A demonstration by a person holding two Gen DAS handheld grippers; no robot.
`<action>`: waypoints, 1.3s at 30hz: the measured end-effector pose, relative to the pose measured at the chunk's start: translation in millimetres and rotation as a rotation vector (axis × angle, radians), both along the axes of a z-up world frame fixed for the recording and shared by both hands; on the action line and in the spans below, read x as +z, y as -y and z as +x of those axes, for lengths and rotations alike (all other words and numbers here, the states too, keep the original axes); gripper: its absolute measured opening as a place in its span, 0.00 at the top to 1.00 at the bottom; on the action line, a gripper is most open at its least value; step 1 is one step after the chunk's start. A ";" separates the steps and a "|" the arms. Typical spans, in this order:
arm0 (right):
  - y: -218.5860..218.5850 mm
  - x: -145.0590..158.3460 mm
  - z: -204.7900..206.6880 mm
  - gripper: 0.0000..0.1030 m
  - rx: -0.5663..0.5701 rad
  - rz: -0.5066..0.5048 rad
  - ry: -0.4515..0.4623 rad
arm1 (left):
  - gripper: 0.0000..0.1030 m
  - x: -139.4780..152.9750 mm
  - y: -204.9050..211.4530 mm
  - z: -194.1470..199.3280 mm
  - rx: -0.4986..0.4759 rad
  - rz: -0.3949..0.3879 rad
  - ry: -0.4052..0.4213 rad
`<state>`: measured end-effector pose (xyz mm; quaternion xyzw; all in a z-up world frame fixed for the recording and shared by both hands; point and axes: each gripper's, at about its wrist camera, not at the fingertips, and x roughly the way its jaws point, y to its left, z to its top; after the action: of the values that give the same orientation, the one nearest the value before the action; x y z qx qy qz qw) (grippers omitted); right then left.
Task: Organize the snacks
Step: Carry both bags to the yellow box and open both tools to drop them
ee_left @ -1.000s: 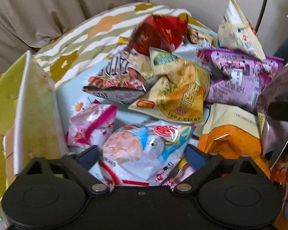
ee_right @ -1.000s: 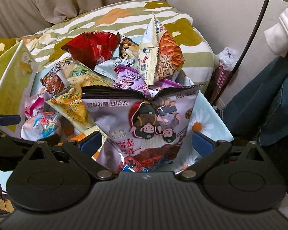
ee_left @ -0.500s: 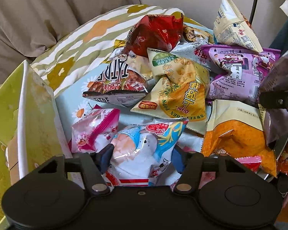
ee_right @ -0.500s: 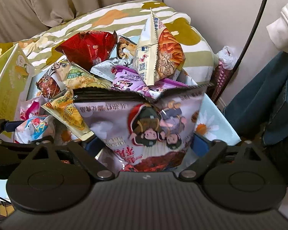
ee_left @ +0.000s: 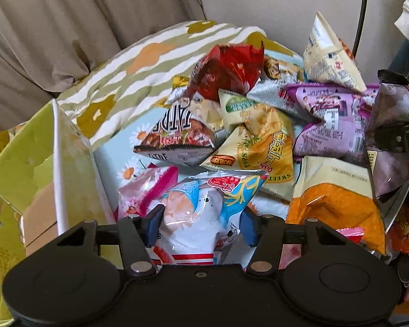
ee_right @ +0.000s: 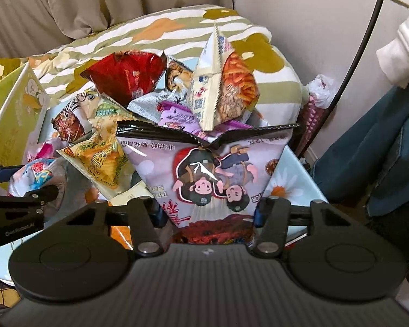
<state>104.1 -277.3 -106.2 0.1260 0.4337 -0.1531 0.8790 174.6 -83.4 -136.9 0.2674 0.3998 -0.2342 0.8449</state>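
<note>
Crinkly foil risk: left gripper just closed on white-blue packet; right gripper just closed on lilac cartoon bag. Puffed bags could slip out; pile ahead may topple.

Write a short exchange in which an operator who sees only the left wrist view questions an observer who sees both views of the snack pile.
Operator: What holds that purplish bag at my right edge?
Observer: The right gripper. Its jaws have just been closing, and its pads now pinch the lilac bag, which shows two cartoon children upside down.
Operator: I see only small print on the tall cream bag. What is on its other face?
Observer: The cream bag shows a picture of orange snack sticks there.
</note>
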 end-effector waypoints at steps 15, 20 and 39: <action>-0.2 47.2 -18.4 0.33 0.097 -0.024 0.083 | 0.41 54.6 -3.1 -35.7 0.112 -0.063 0.139; -14.1 73.4 -11.7 0.33 0.220 -0.032 0.139 | 0.41 88.2 -16.3 -48.4 0.201 -0.079 0.224; -172.3 145.4 114.6 0.33 0.562 0.026 0.286 | 0.41 151.6 -161.0 22.8 0.526 -0.051 0.413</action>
<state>218.7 -105.0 39.1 0.0326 0.3253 0.1206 0.9373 197.4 77.5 14.7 0.1758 0.2695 0.0410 0.9459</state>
